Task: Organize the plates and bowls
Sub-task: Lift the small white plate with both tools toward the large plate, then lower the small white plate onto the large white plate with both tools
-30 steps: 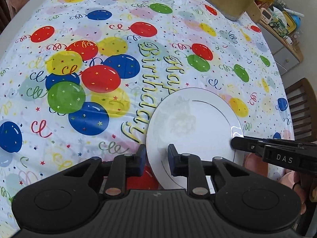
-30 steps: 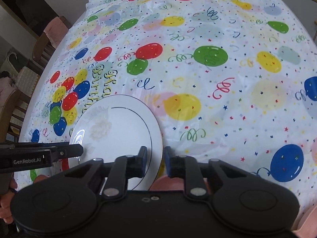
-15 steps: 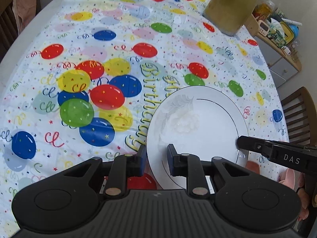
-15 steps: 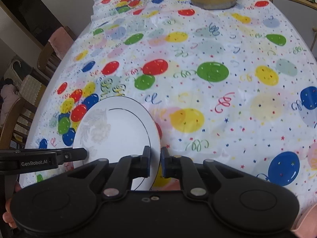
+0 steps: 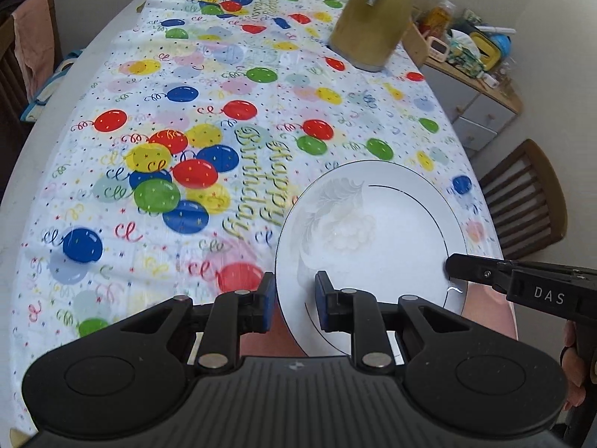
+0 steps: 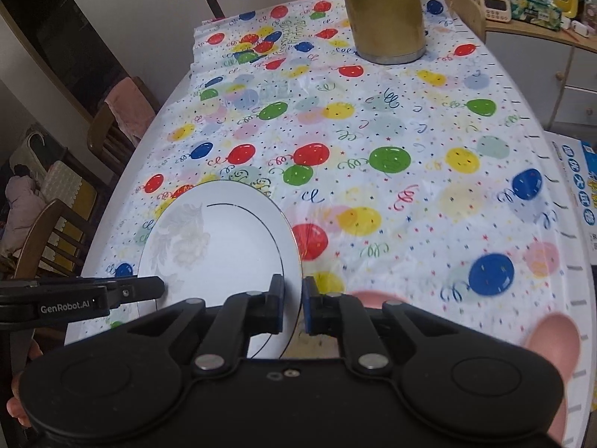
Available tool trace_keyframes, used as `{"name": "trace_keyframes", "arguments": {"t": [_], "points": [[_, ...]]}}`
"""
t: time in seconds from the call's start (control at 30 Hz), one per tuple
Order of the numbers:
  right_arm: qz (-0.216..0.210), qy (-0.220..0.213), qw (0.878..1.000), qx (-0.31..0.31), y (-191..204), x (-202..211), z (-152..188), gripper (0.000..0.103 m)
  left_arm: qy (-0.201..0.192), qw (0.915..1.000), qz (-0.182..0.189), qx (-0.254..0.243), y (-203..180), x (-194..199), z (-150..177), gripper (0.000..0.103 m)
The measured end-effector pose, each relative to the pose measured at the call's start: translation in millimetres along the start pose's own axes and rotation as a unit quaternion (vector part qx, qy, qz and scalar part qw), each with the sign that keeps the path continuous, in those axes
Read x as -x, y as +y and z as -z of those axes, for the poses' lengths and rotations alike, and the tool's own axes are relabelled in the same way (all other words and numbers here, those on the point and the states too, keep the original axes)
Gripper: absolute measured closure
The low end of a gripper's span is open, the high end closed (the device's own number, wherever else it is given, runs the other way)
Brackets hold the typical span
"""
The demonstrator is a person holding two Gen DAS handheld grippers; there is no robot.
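Both views are lit evenly by soft, bright daylight, and only faint shadows are cast. A small glare streak is seen on the plate (image 5: 373,231) rim. Strong fisheye bending is shown at the edges, where the surface (image 6: 410,194) curves. Slight motion blur is noticed on nearby balloon prints.

Both wrist views look steeply down, sharing the plate (image 5: 377,231) and tablecloth (image 6: 410,119).

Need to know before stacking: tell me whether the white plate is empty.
Empty: the plate shows only its printed leaf pattern and dark rim line, no food or dish.
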State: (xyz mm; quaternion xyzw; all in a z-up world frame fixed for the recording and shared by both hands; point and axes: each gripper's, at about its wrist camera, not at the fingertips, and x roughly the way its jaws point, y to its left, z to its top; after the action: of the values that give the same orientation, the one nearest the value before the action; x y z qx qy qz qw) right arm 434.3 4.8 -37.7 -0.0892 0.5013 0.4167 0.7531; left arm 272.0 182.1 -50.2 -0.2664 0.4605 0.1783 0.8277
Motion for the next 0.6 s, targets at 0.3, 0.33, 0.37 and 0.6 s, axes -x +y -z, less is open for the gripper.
{"name": "trace_keyframes", "arguments": {"t": [0.3, 0.33, 0.37, 0.6], "points": [[0.019, -0.01, 1.0, -0.023, 26, 58, 68, 0.094, 0.008, 0.9992, 0.013, -0.038, -7, 52, 65, 0.082], [0.02, -0.011, 0.999, -0.026, 28, 63, 75, 0.094, 0.009, 0.999, 0.014, -0.041, -8, 56, 72, 0.082], [0.021, -0.012, 0.999, -0.029, 31, 67, 83, 0.094, 0.01, 0.9989, 0.014, -0.044, -8, 61, 81, 0.082], [0.033, -0.015, 0.998, -0.051, 48, 100, 147, 0.093, 0.029, 0.9962, 0.028, -0.077, -11, 86, 140, 0.082]]}}
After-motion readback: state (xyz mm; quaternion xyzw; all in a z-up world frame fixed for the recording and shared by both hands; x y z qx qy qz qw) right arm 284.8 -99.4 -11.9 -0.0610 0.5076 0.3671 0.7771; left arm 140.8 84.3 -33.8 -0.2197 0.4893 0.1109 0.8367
